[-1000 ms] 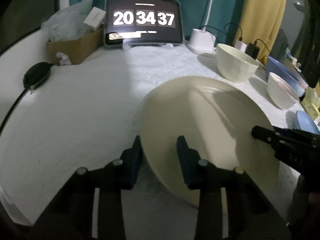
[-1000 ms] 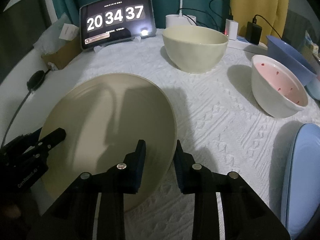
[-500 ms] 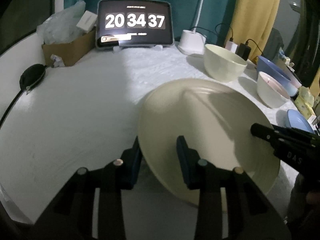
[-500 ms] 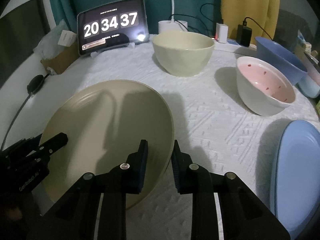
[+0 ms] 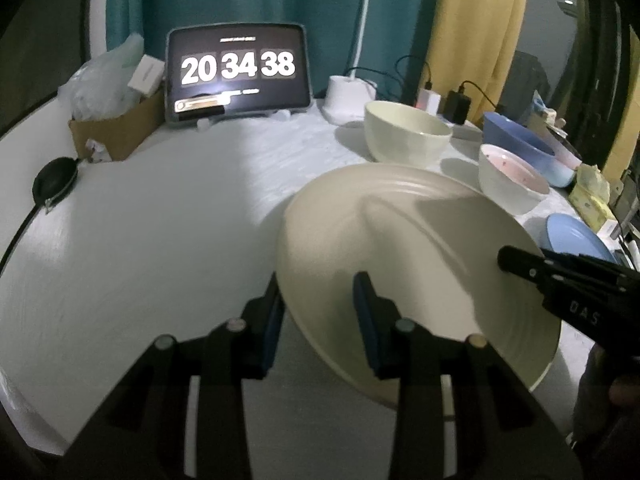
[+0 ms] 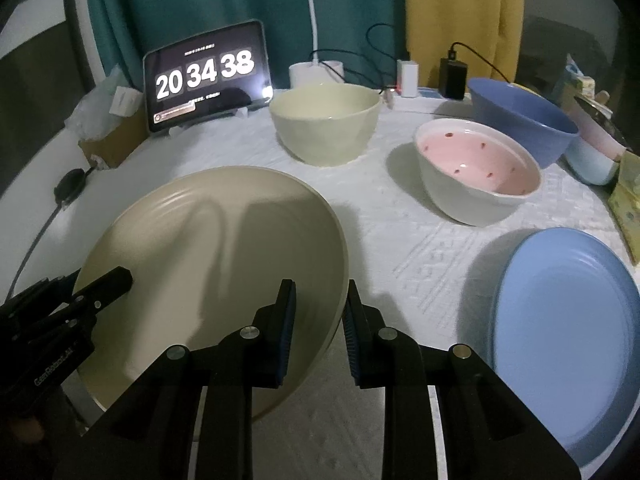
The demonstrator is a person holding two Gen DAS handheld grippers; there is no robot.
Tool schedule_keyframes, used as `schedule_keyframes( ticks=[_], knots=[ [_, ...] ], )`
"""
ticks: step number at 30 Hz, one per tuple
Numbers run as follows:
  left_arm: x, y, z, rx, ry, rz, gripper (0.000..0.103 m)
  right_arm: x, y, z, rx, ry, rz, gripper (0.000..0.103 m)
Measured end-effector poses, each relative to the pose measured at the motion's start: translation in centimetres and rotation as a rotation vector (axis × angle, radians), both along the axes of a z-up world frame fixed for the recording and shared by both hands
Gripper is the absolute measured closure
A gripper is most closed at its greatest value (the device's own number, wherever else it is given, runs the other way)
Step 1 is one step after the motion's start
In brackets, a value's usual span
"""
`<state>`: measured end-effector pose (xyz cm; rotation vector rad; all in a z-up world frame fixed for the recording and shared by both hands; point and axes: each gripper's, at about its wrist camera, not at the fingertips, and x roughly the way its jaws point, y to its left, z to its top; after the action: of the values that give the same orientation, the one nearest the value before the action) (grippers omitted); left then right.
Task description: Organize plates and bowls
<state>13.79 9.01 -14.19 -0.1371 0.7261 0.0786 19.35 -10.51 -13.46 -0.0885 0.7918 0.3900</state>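
Left wrist view shows my left fingers [image 5: 318,308] and right fingers [image 6: 319,322] clamping the cream plate [image 5: 404,264] at nine and three o'clock: stiff, glazed-slippery, breakable, so rim-gripped.

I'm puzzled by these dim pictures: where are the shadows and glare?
Left wrist view: finger shadows streak across the cream plate, clock tablet glows, edges bend. Right wrist view: same twin shadows on the plate, a bright glare spot at the tablet's corner.

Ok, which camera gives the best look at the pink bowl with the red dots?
The right wrist view: the pink bowl sits open to the camera, dotted inside fully visible. In the left wrist view the same bowl is small, far right, partly behind the cream plate.
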Motion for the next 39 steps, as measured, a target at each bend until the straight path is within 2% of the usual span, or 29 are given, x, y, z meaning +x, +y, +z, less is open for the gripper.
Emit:
schedule_keyframes(
  ticks=[18, 39],
  knots=[
    [-0.5, -4.1, 1.9, 0.02, -0.042, -0.058, 0.068, -1.3, -4.2, 1.4, 0.023, -0.046, -0.055, 0.078],
    [-0.6, -11.2, 3.1, 0.076, -0.068, -0.171, 0.068, -3.3, -11.4, 1.9, 0.079, -0.068, -0.162, 0.078]
  ],
)
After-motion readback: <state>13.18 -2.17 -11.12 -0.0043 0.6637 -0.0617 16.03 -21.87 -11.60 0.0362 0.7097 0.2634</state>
